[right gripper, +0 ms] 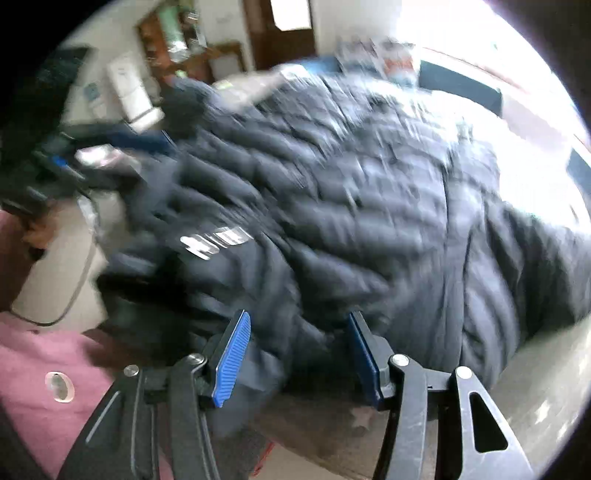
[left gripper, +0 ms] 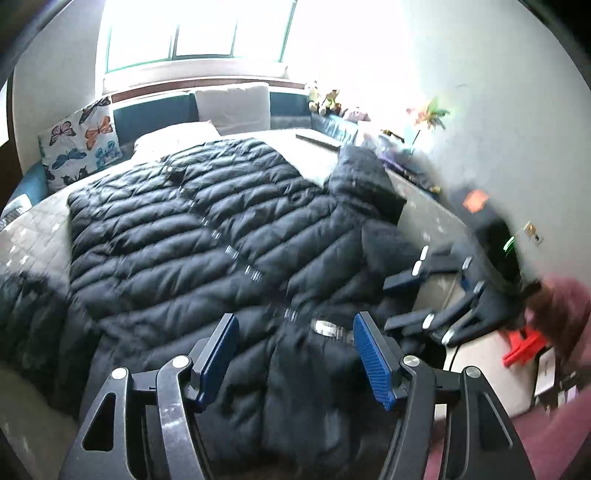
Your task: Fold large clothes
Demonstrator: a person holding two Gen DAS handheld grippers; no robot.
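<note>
A large black puffer jacket (left gripper: 192, 229) lies spread front-up on the bed (left gripper: 44, 236), with its hood (left gripper: 365, 181) toward the right edge. My left gripper (left gripper: 295, 354) hovers over the jacket's near end, its blue pads (left gripper: 371, 354) apart and pressing on nothing. My right gripper (left gripper: 388, 305) shows at the jacket's right side, fingers pointing left. In the blurred right wrist view the jacket (right gripper: 351, 203) fills the frame. There the right gripper (right gripper: 297, 354) stands open, with puffy fabric lying loose between and below its pads (right gripper: 232, 362).
A butterfly pillow (left gripper: 81, 144) and a white pillow (left gripper: 232, 105) lean at the headboard under a bright window (left gripper: 199, 33). A red stool (left gripper: 524, 345) stands on the floor to the right. The person's pink sleeve (right gripper: 33, 362) is at the lower left.
</note>
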